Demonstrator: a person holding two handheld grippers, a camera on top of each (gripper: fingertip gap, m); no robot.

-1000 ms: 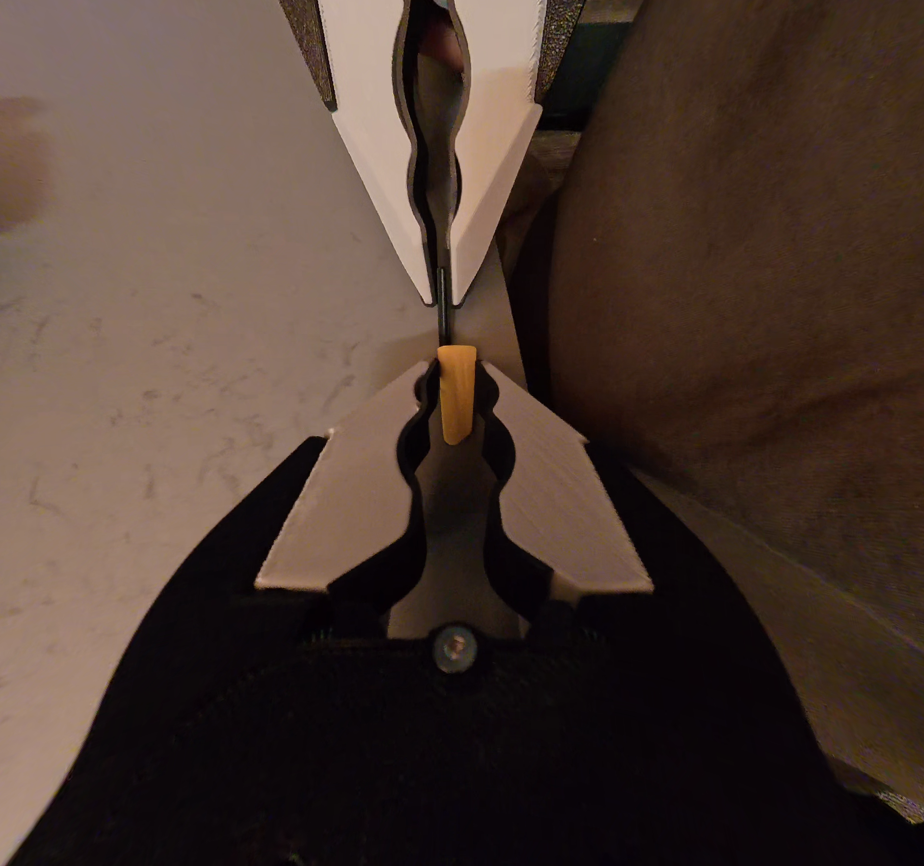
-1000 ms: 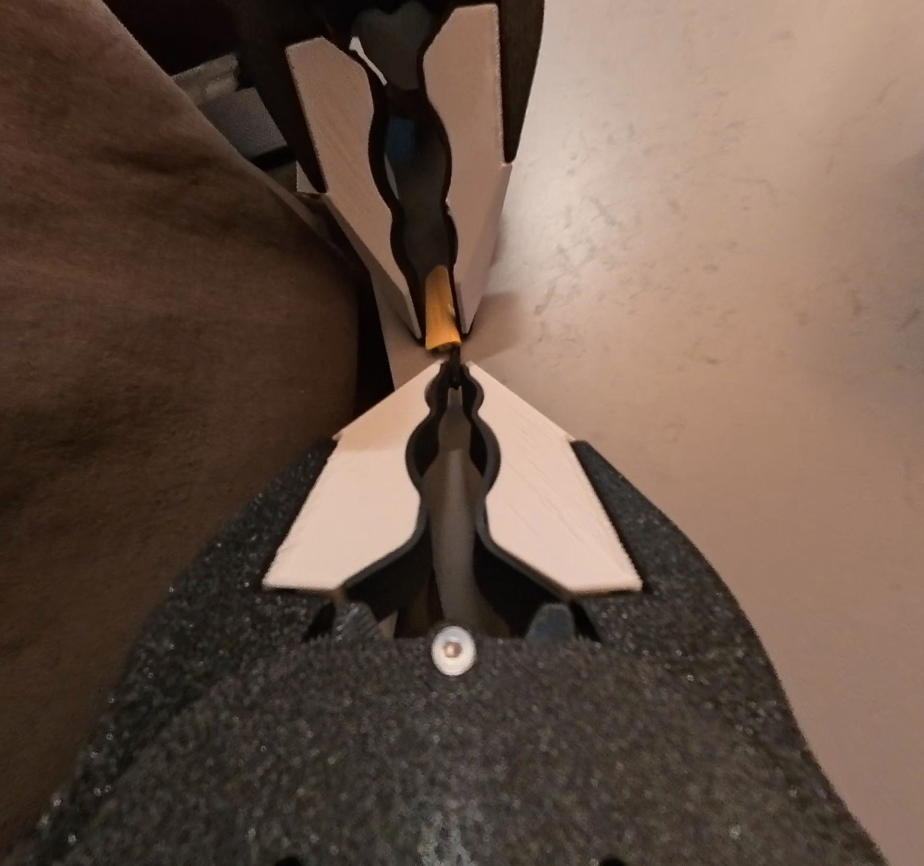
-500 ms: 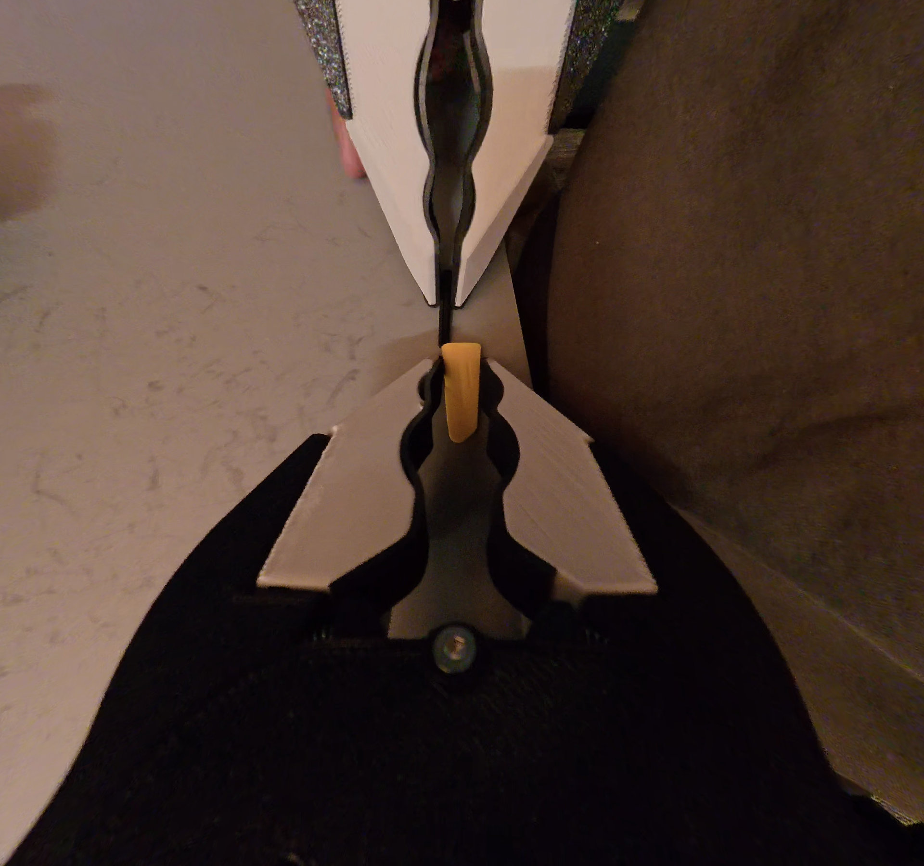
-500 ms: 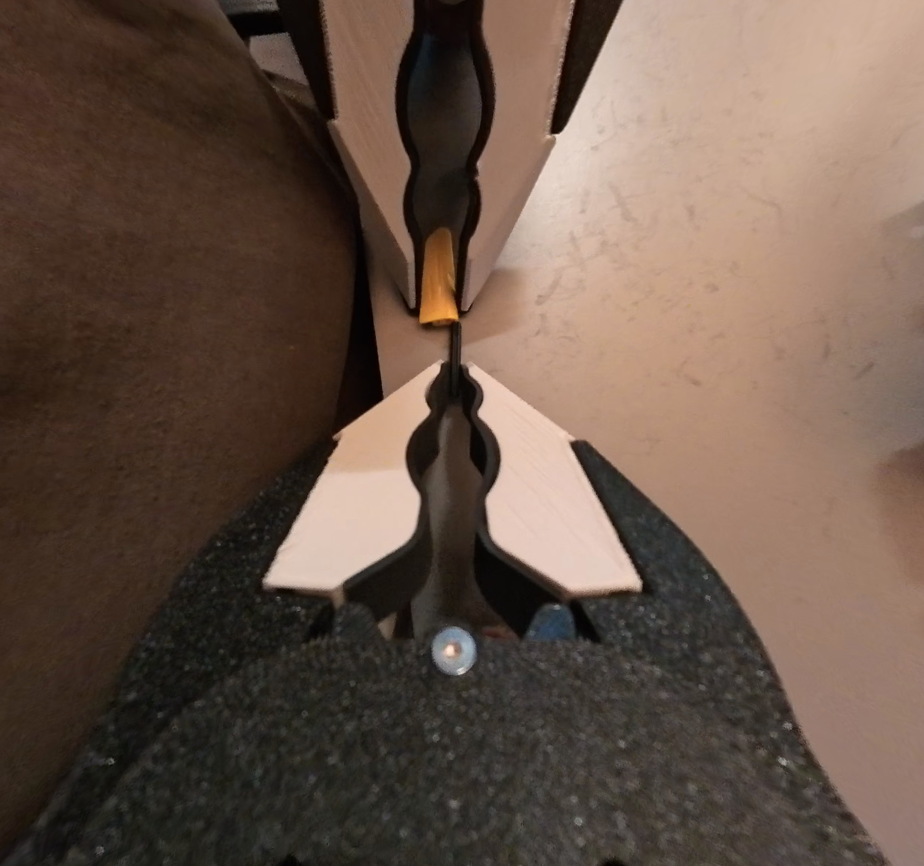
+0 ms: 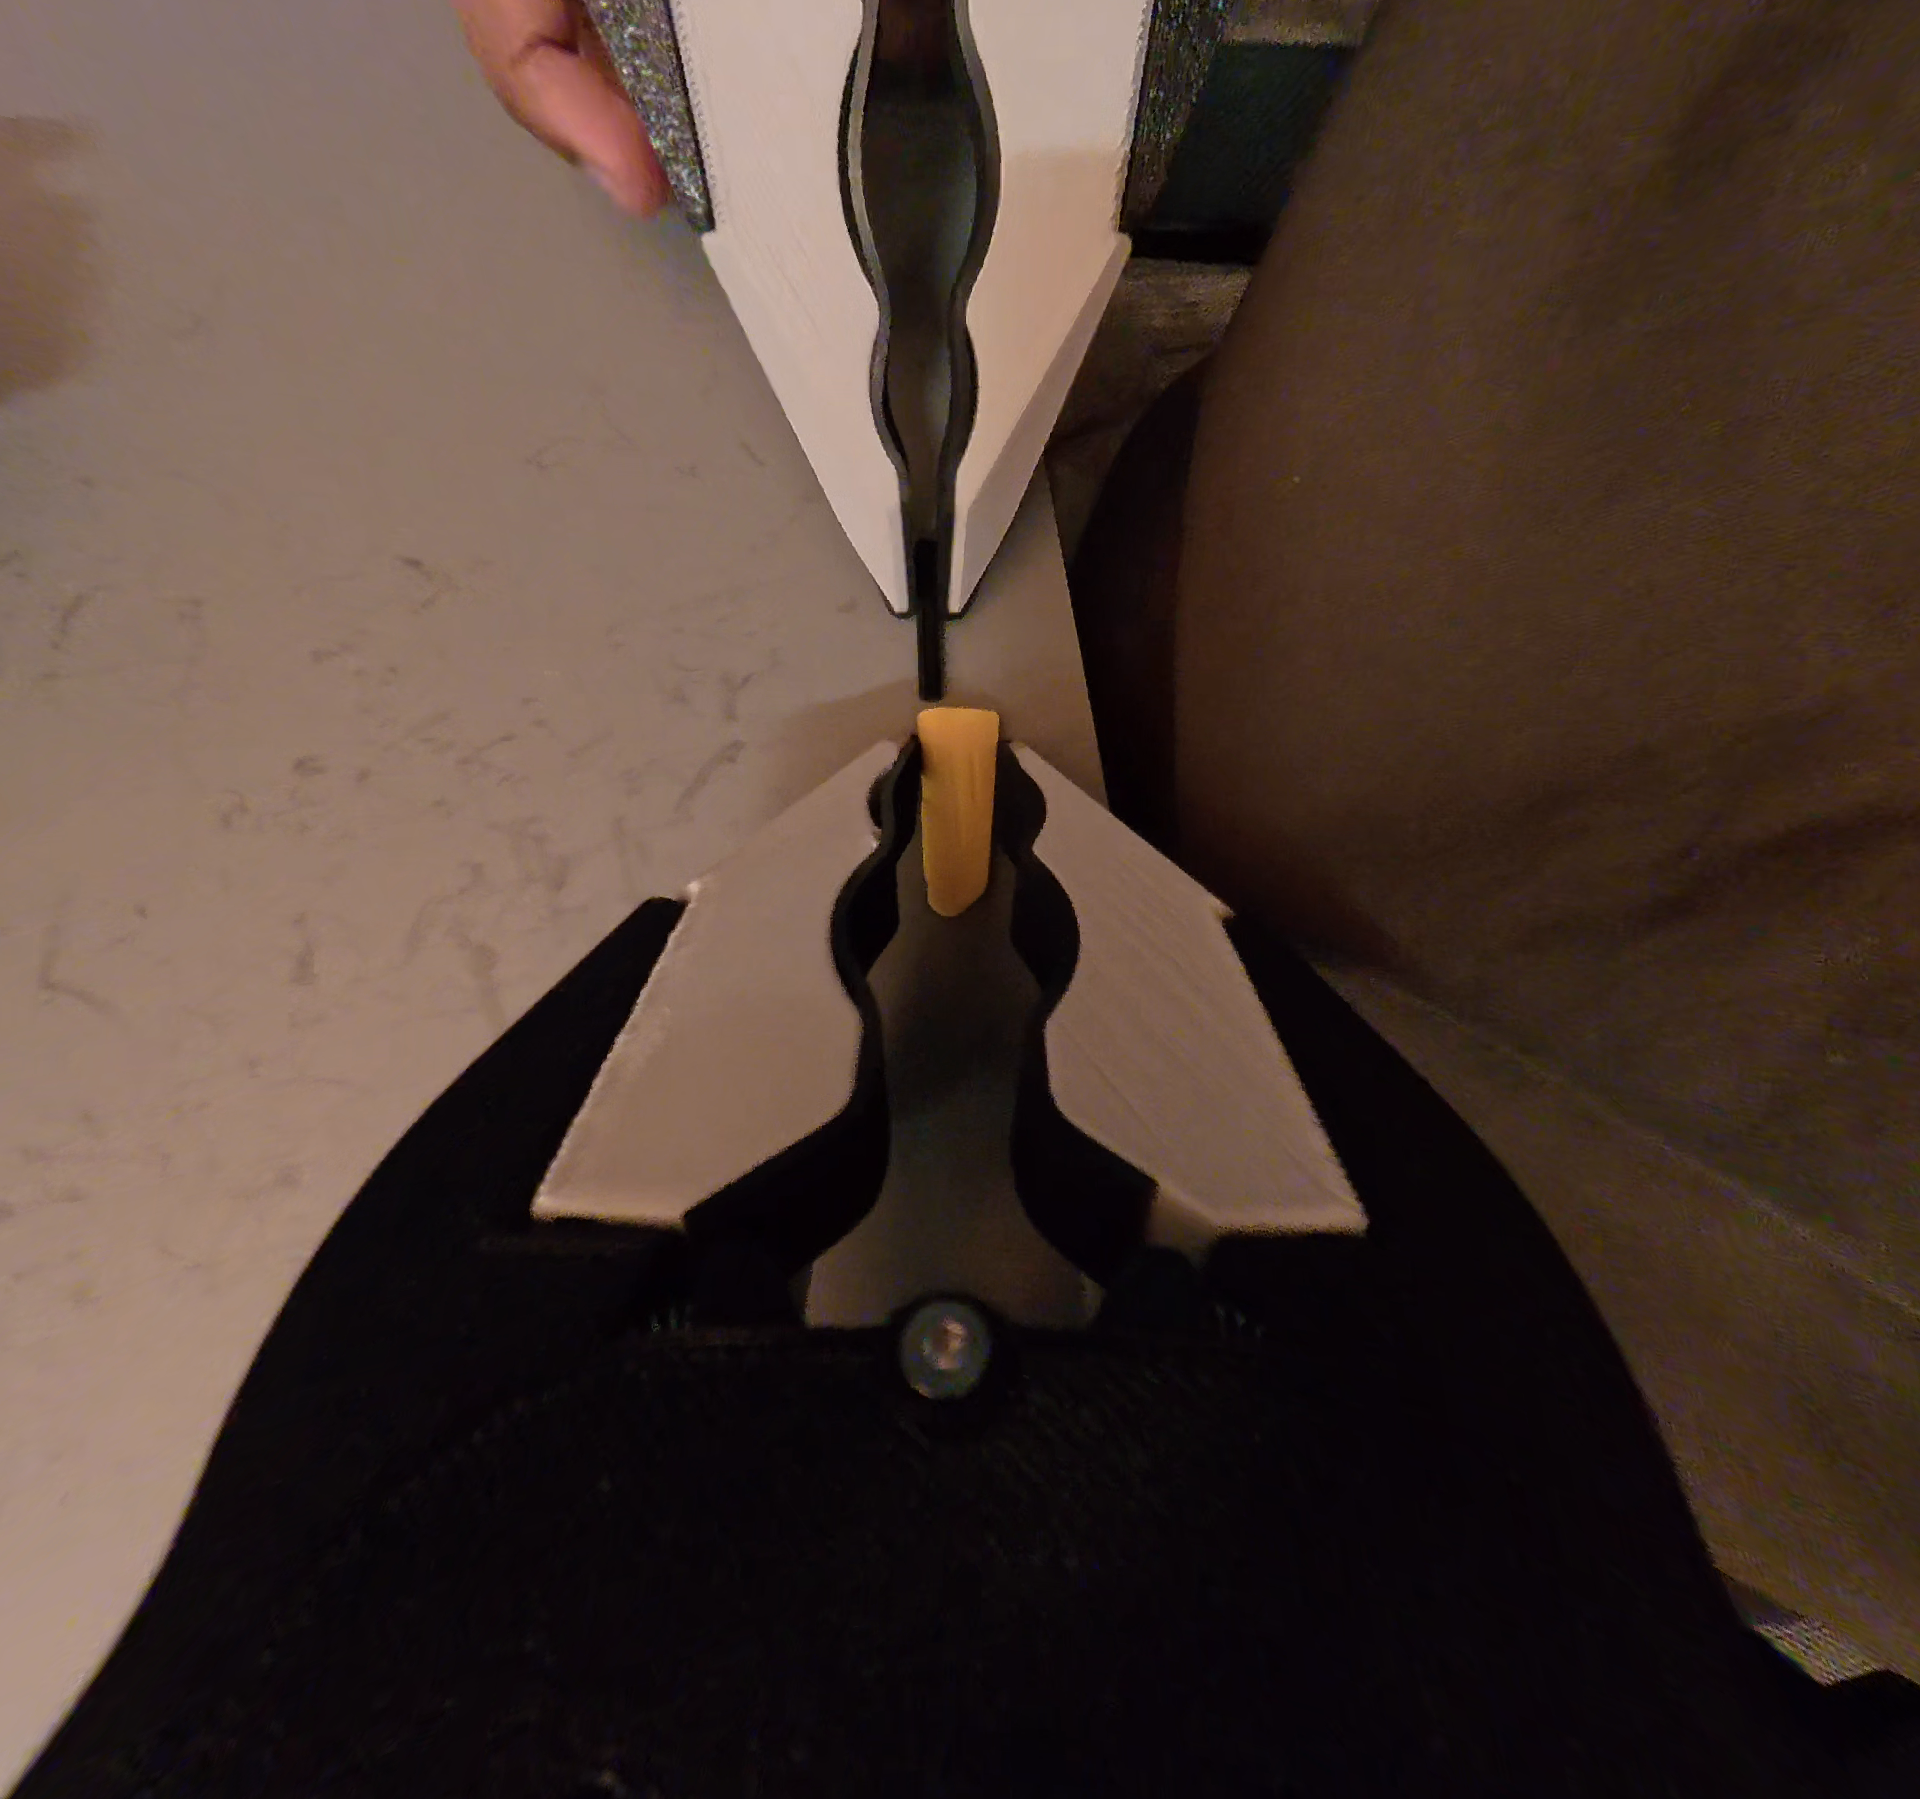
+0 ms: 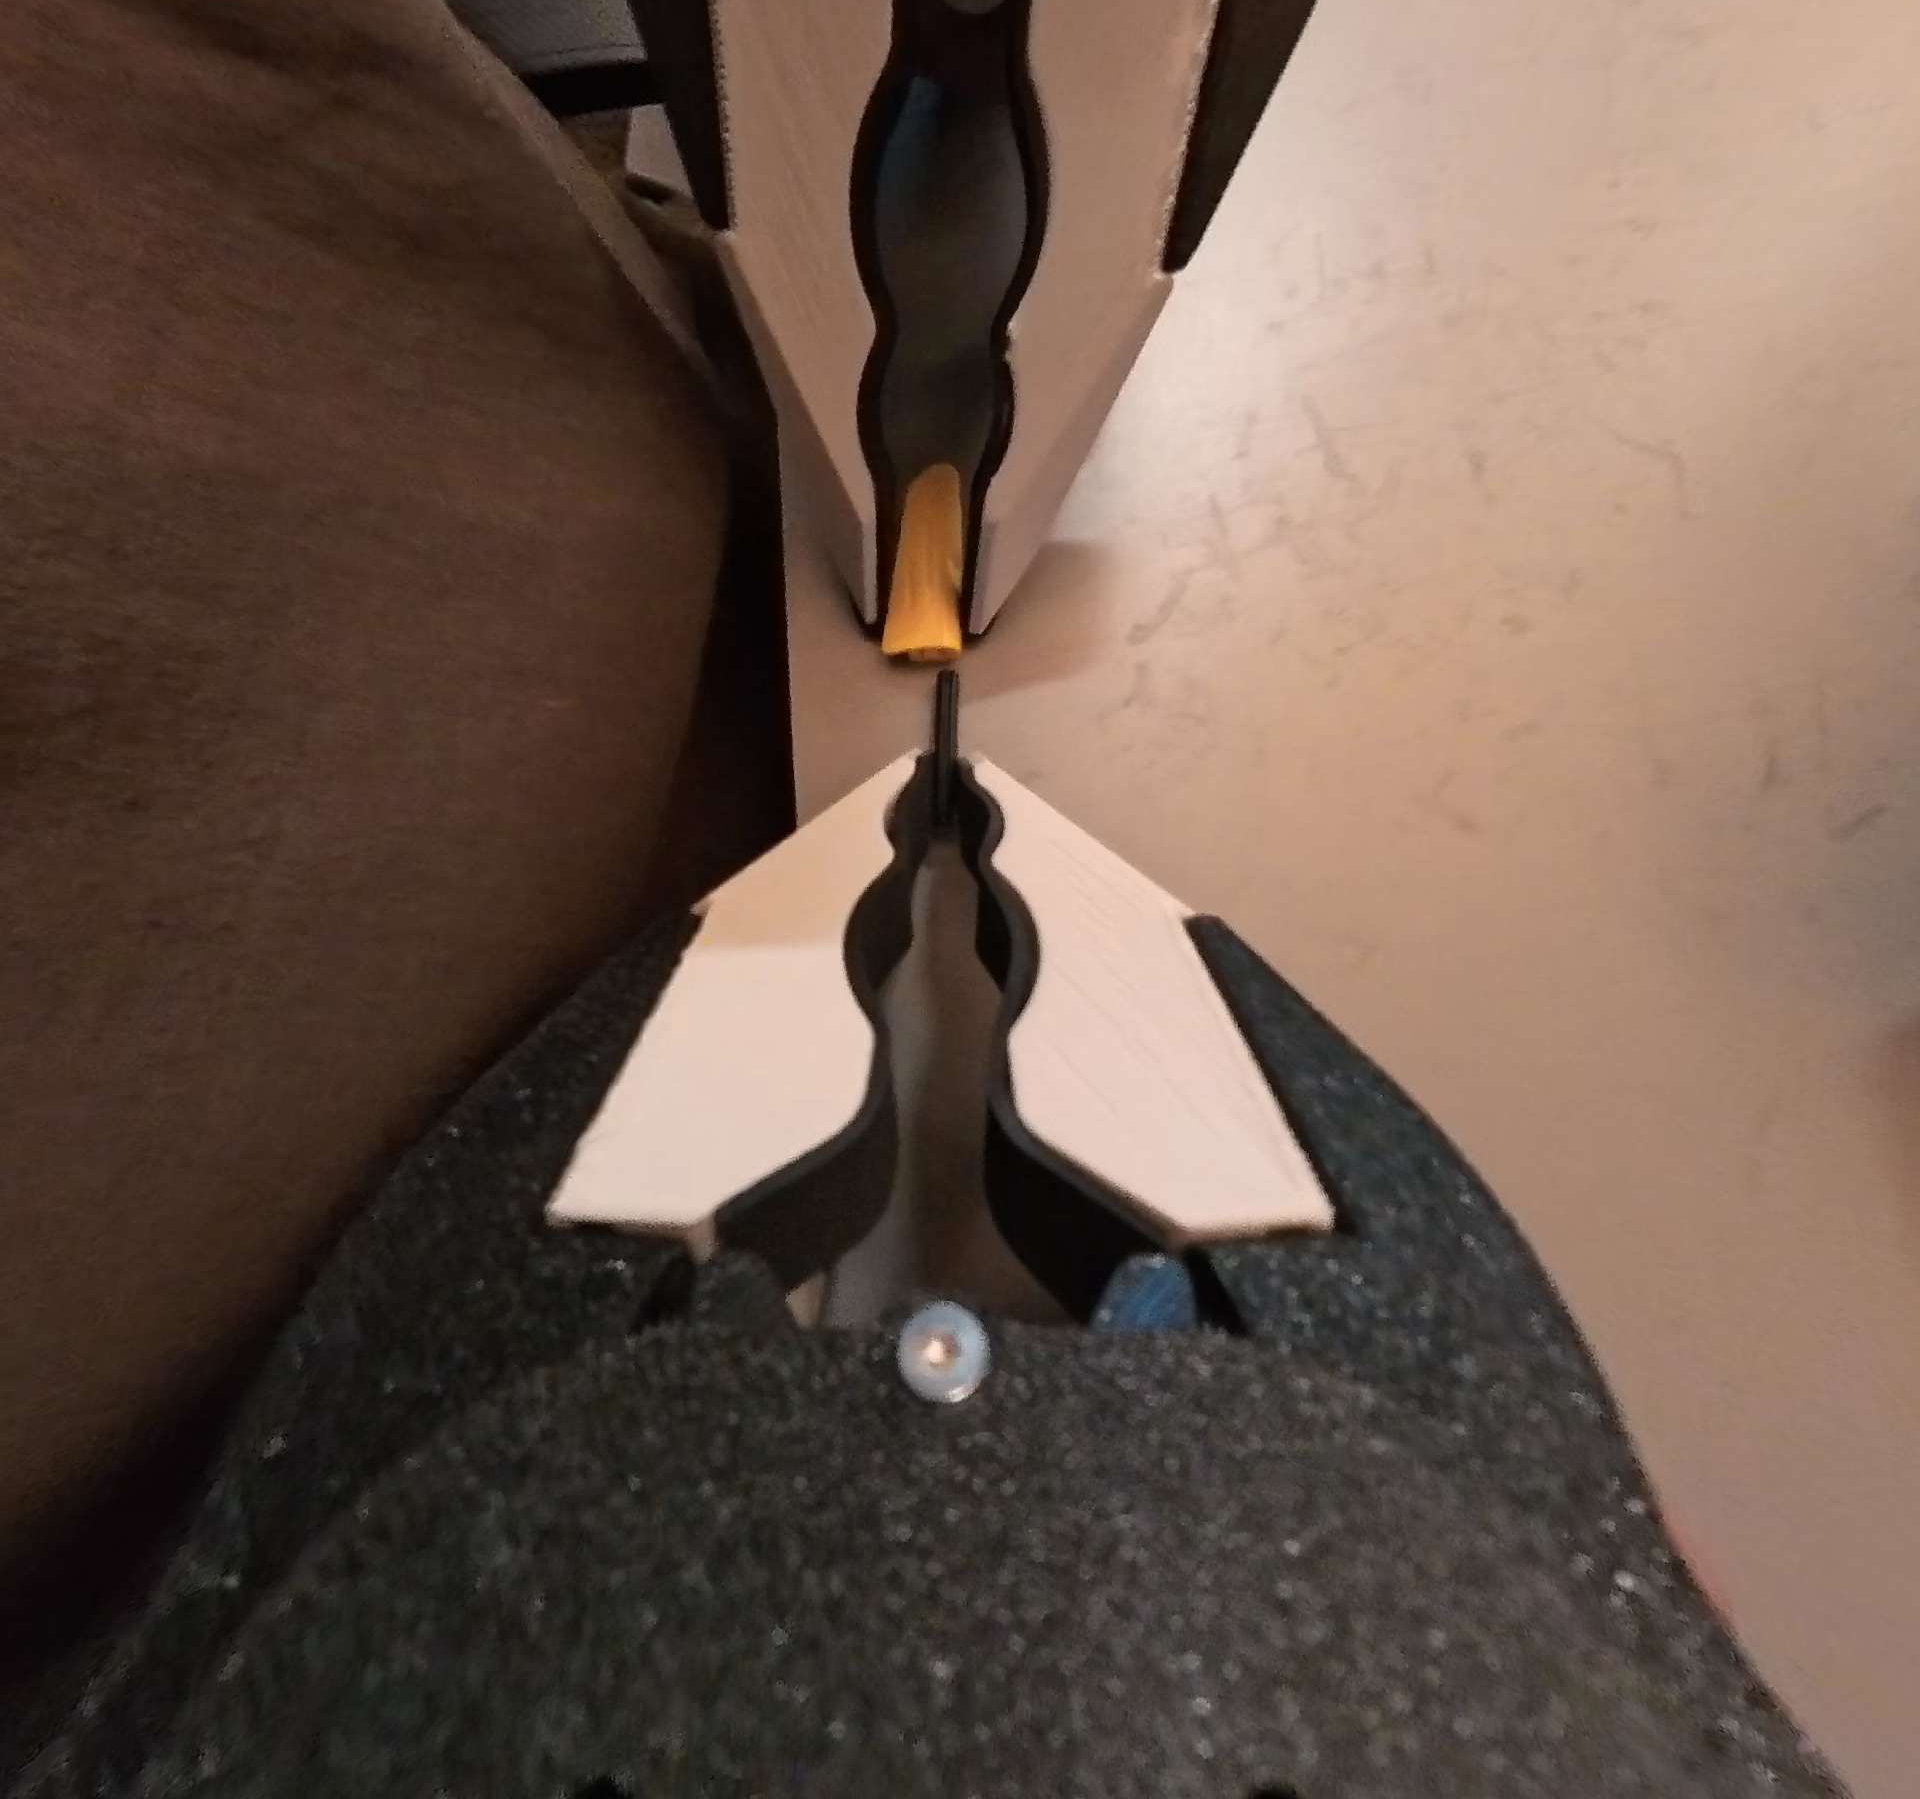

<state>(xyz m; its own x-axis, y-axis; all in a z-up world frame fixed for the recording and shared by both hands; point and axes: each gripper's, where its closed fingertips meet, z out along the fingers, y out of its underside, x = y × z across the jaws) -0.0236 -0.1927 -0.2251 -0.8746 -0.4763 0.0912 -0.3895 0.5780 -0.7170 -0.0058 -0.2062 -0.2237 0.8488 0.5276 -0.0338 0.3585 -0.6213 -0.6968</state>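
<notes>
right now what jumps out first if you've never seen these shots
Two grippers meet tip to tip over a pale marbled counter. The left gripper is shut on a small yellow tube, and the right gripper is shut on a thin black pin aimed at the tube's open end, with a small gap between them. Brown fabric fills the side next to them, and a bare hand grips the right gripper.
</notes>
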